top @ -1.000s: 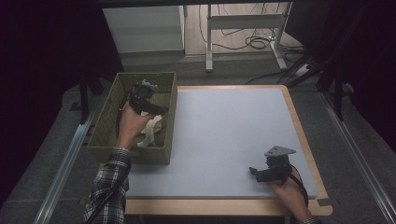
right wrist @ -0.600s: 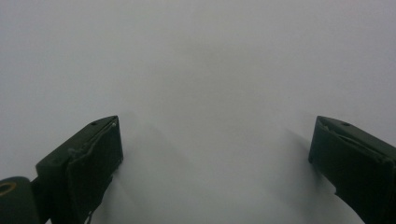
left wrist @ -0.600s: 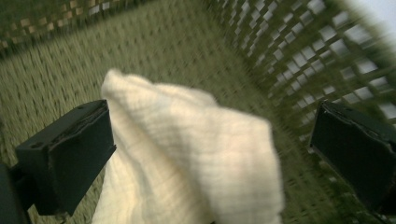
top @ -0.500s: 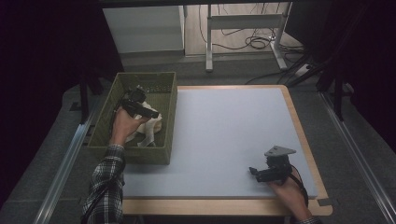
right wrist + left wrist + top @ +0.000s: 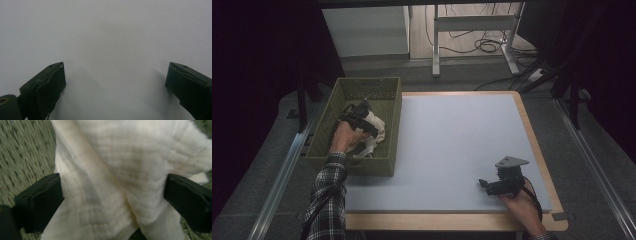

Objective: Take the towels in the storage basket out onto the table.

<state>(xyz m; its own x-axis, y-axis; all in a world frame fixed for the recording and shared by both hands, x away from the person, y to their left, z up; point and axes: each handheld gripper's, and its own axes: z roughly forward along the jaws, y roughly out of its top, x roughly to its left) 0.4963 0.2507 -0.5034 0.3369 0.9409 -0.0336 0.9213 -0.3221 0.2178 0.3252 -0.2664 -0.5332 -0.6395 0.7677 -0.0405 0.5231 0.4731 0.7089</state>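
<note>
A crumpled white cloth (image 5: 377, 132) lies inside the green woven basket (image 5: 357, 166) at the table's left. My left gripper (image 5: 362, 119) is down in the basket and pressed into the cloth (image 5: 112, 157). Its jaws stand wide, have just been closing a little, and have cloth bunched between them (image 5: 112, 185). At the table's near right my right gripper (image 5: 485, 184) rests low over the pale mat (image 5: 110, 30). It points left, is open (image 5: 115, 75), and has nothing between its fingers.
The pale grey mat (image 5: 452, 135) covers the wooden table (image 5: 452, 220). The basket hangs off the table's left edge. Beyond the table stand a white cabinet (image 5: 367, 30) and a metal desk frame (image 5: 472, 25) with cables on the floor.
My left gripper has come down and toward the person inside the basket, onto the cloth. The right gripper has stayed where it was.
</note>
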